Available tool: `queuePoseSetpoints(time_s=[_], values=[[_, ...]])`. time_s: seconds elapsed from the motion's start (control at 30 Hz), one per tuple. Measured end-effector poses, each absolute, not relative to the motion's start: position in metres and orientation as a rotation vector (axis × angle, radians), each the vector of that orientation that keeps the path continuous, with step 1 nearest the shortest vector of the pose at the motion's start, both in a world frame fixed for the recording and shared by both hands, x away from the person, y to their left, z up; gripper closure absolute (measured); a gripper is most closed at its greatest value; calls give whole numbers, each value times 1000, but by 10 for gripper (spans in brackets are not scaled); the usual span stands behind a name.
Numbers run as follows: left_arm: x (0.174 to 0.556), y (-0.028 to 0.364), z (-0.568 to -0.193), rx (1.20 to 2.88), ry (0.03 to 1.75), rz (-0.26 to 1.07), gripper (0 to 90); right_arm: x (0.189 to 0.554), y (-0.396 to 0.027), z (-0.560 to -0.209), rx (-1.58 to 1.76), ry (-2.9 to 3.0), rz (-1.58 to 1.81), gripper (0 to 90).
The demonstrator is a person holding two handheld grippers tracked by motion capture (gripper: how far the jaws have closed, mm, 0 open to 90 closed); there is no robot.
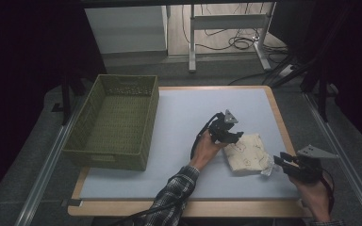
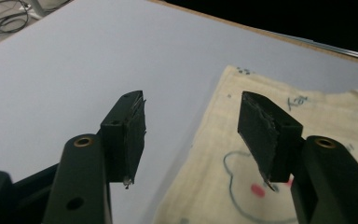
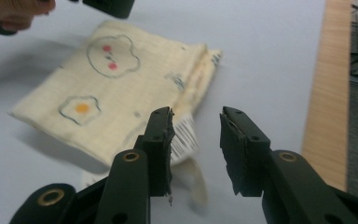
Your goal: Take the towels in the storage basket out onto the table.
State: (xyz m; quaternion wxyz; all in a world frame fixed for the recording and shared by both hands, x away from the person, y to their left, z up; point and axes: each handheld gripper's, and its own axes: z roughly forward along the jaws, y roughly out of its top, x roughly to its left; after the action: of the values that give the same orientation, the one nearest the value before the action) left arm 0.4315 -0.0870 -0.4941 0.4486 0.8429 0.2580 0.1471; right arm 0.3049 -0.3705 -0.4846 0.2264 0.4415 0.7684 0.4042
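Note:
A folded cream cloth (image 1: 246, 153) printed with small cartoon drawings lies on the right part of the pale blue mat (image 1: 188, 108). My left gripper (image 1: 235, 137) hovers at its upper left edge. In the left gripper view, the jaws (image 2: 192, 105) stand open over the border of the cloth (image 2: 307, 126), with nothing between the pads. My right gripper (image 1: 279, 159) sits at the cloth's right corner. Its jaws (image 3: 196, 114) are open just short of the cloth (image 3: 121, 88), beside a white striped label (image 3: 184, 137); nothing is pinched.
A green woven basket (image 1: 108, 157) stands on the left side of the table, and its inside looks bare. The table's wooden rim (image 1: 278, 117) runs close along the right of the cloth. A hand (image 3: 9, 14) holding the left gripper appears at the top left of the right gripper view.

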Motion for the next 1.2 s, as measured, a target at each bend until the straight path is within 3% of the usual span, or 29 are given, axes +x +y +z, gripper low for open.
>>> queuePoseSetpoints(time_s=[0.17, 0.43, 0.53, 0.67, 0.87, 1.03, 1.2], values=[[427, -74, -498, 2084, 660, 375, 359, 327, -350, -486, 1201, 2166, 1107, 677], [419, -54, -507, 2074, 695, 398, 293, 361, -329, -508, 1245, 2226, 1021, 663], [419, -48, -508, 2066, 709, 397, 291, 363, -324, -514, 1235, 2236, 955, 847], [418, -44, -507, 2056, 717, 392, 291, 362, -324, -511, 1230, 2241, 961, 891], [416, -47, -503, 2048, 700, 395, 291, 356, -332, -498, 1218, 2182, 981, 892], [417, -50, -505, 2059, 704, 387, 293, 362, -340, -508, 1257, 2192, 972, 873], [420, -53, -509, 2084, 714, 364, 337, 351, -342, -502, 1247, 2169, 1003, 698]])
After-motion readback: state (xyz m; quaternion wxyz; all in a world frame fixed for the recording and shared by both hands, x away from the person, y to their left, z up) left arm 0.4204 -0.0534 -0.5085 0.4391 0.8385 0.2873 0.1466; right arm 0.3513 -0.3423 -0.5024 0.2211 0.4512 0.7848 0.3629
